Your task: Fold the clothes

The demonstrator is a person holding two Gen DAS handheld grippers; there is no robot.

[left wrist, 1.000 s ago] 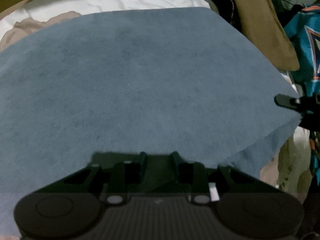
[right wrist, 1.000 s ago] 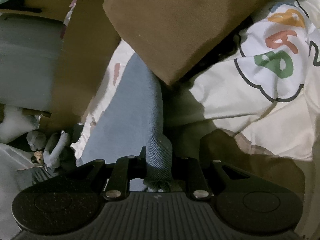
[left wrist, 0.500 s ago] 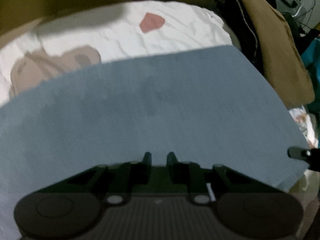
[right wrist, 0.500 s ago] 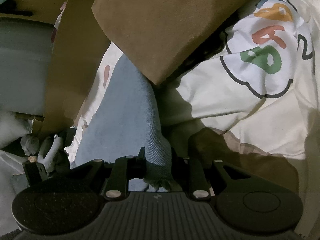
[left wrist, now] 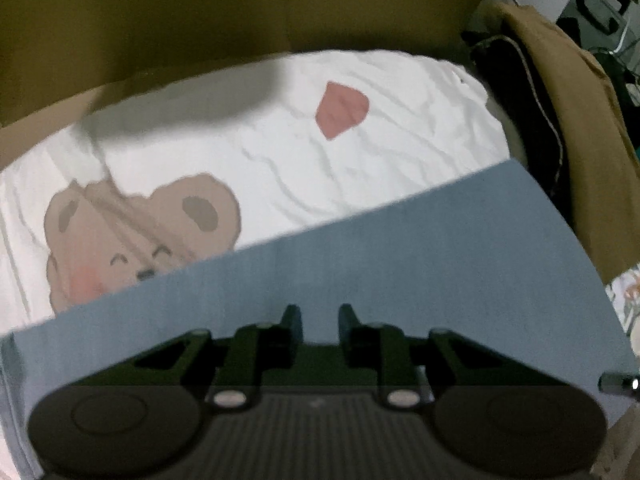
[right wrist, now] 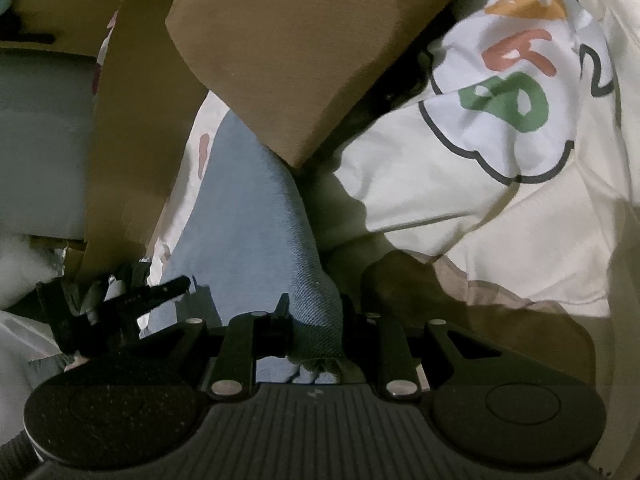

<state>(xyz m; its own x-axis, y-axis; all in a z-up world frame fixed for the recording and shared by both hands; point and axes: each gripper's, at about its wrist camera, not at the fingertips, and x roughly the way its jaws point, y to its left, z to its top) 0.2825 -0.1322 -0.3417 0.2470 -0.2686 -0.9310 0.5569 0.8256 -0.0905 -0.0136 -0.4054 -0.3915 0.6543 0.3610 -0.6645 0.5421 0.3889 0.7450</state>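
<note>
Left claw points steeply down over the blue cloth; its jaws stand a narrow gap apart after closing a little, then steadying. Cloth fills the view between and around the fingers, but whether the pads actually pinch it cannot be told from here. The cloth spreads flat and taut ahead of the left claw and to both sides, its far edge running on a slant, higher to the right. Beyond that edge lies a white sheet with a bear print ahead-left of the claw and a red patch straight ahead. Cardboard stands past the sheet. A tan garment hangs ahead-right. At the far right, low, a dark finger tip of the other tool just shows. Right claw tilts down and is clamped on a bunched corner of the blue cloth; the pads press the fold from both sides, a frayed hem hanging below them. From that grip the cloth runs forward and left. Just ahead of the right claw a tan garment overlaps the cloth's far end. A cream quilt with coloured letters lies ahead-right. The left claw shows close by to the left, its fingers over the cloth's edge.
</note>
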